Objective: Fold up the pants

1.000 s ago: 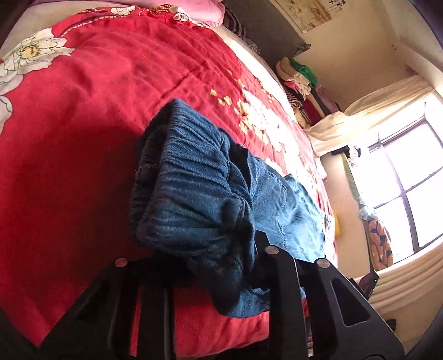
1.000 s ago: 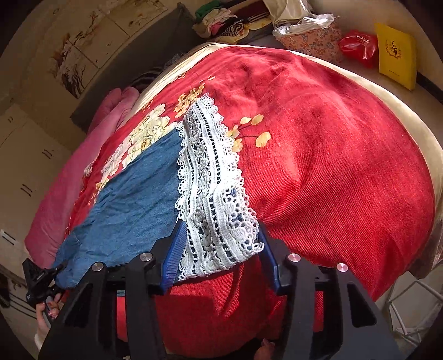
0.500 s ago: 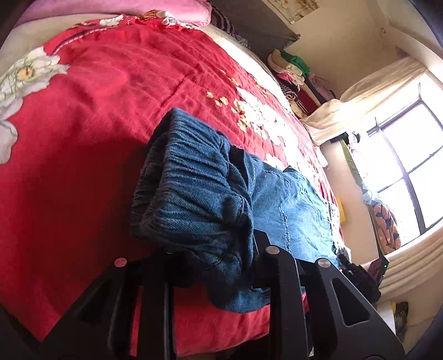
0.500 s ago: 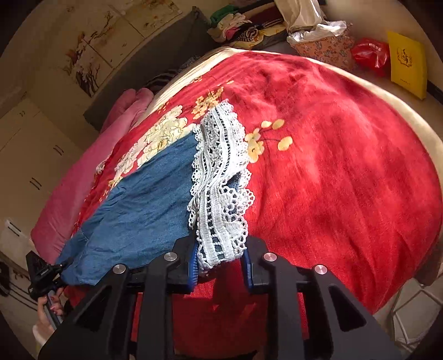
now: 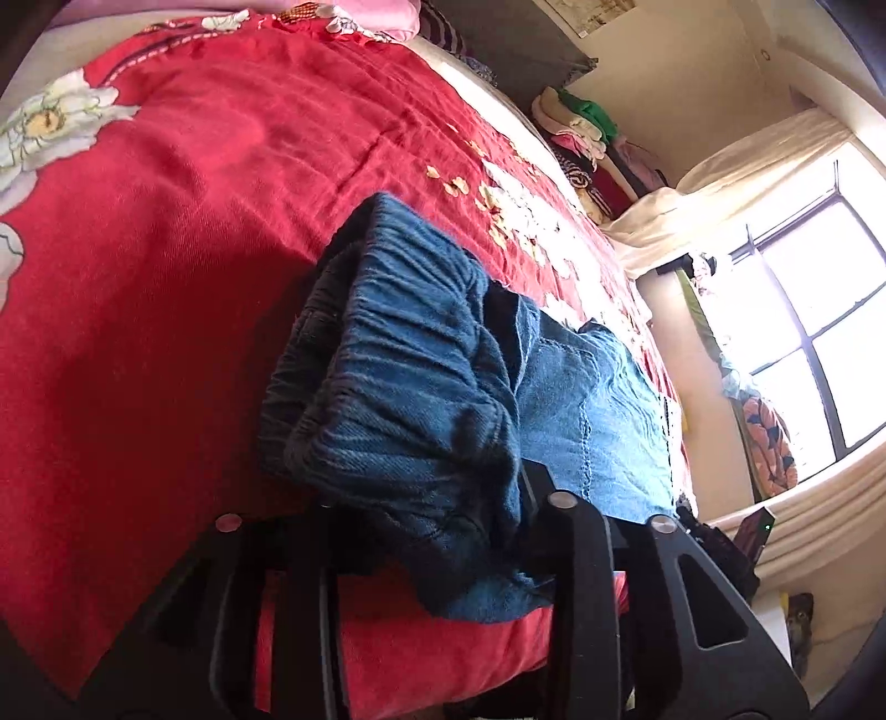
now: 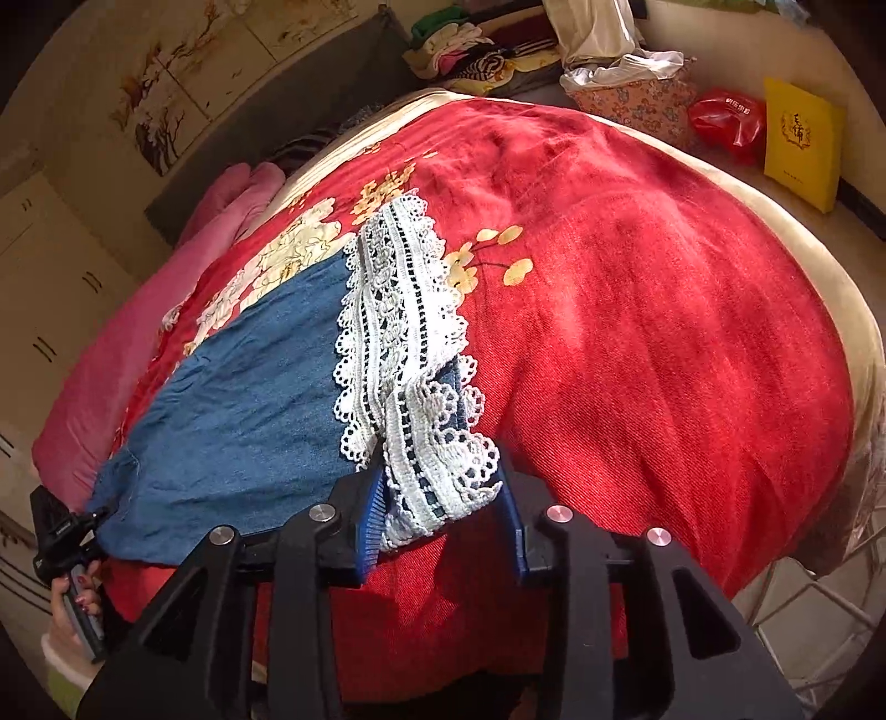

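Blue denim pants (image 6: 243,399) lie stretched across a red floral bedspread (image 6: 637,310). Their gathered elastic waistband (image 5: 404,382) fills the left wrist view, and my left gripper (image 5: 426,515) is shut on it, fingertips hidden under the fabric. The white lace cuff (image 6: 410,354) at the leg end lies in the right wrist view. My right gripper (image 6: 443,515) has its blue pads standing apart on either side of the lace cuff, so it is open. The left gripper and the hand holding it also show in the right wrist view (image 6: 61,531).
Pink pillows (image 6: 166,288) lie along the headboard side of the bed. Stacked clothes (image 6: 476,44), a red bag (image 6: 725,122) and a yellow bag (image 6: 803,144) sit beyond the bed. A bright window (image 5: 814,310) with curtains is at the right.
My right gripper closed on the lace cuff half a second ago and has now opened, its pads wider apart. My left gripper still holds the waistband, with little movement.
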`<move>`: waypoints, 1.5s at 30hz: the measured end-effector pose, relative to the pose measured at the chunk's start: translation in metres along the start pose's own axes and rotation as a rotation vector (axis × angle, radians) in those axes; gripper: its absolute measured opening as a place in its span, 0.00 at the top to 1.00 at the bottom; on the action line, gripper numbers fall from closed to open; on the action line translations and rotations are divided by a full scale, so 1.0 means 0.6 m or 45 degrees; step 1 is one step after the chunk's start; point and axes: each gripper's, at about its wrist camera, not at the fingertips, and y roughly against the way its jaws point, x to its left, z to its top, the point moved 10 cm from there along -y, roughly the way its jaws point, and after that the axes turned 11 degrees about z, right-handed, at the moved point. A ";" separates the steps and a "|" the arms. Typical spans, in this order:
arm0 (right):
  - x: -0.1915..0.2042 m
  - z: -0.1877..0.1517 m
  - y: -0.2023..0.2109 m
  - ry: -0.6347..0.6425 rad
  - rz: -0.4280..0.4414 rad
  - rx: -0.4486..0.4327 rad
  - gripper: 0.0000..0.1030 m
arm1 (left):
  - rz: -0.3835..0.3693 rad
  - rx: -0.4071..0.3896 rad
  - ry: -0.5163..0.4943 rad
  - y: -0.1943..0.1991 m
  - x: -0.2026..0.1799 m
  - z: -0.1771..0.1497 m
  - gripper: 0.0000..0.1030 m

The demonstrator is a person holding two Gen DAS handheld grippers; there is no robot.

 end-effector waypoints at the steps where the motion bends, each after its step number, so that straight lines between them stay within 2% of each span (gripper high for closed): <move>1: -0.002 0.004 0.012 0.014 -0.035 -0.020 0.60 | 0.013 -0.005 -0.006 0.006 0.000 0.000 0.67; 5: 0.011 0.017 0.054 0.079 -0.080 -0.090 0.57 | 0.040 -0.031 -0.031 0.034 -0.001 -0.001 0.59; 9: 0.053 0.023 0.070 0.192 -0.073 -0.119 0.52 | 0.075 -0.084 -0.056 0.073 -0.004 0.000 0.53; 10: 0.065 0.024 0.068 0.213 -0.050 -0.117 0.51 | 0.099 -0.121 -0.076 0.087 -0.006 0.003 0.44; 13: 0.102 0.016 0.052 0.273 -0.005 -0.088 0.50 | 0.236 -0.251 -0.155 0.134 -0.007 0.018 0.41; 16: 0.137 0.007 0.019 0.326 0.026 -0.040 0.50 | 0.204 -0.304 -0.224 0.155 -0.049 0.027 0.39; 19: 0.168 0.001 -0.013 0.357 0.068 0.003 0.50 | 0.189 -0.305 -0.343 0.126 -0.112 0.030 0.36; 22: 0.193 -0.003 -0.043 0.370 0.111 0.042 0.50 | 0.157 -0.252 -0.504 0.060 -0.195 0.016 0.22; 25: 0.206 -0.005 -0.065 0.387 0.123 0.076 0.50 | 0.129 -0.161 -0.640 -0.016 -0.262 -0.012 0.22; 27: 0.200 -0.008 -0.077 0.380 0.114 0.105 0.50 | 0.139 -0.115 -0.690 -0.060 -0.282 -0.020 0.22; 31: 0.168 -0.012 -0.089 0.318 0.089 0.130 0.46 | 0.212 -0.040 -0.714 -0.117 -0.268 -0.025 0.21; 33: 0.142 -0.011 -0.089 0.306 0.017 0.126 0.42 | 0.242 0.000 -0.691 -0.137 -0.244 -0.019 0.21; 34: 0.127 -0.010 -0.090 0.295 -0.017 0.126 0.41 | 0.241 0.017 -0.676 -0.145 -0.234 -0.016 0.21; 37: 0.107 -0.017 -0.100 0.226 0.034 0.147 0.41 | 0.211 0.035 -0.644 -0.154 -0.218 -0.010 0.21; 41: 0.111 -0.027 -0.113 0.311 -0.029 0.150 0.41 | 0.193 0.029 -0.621 -0.160 -0.214 -0.009 0.21; 45: 0.120 -0.024 -0.098 0.296 0.001 0.119 0.38 | 0.181 -0.007 -0.624 -0.149 -0.218 -0.012 0.21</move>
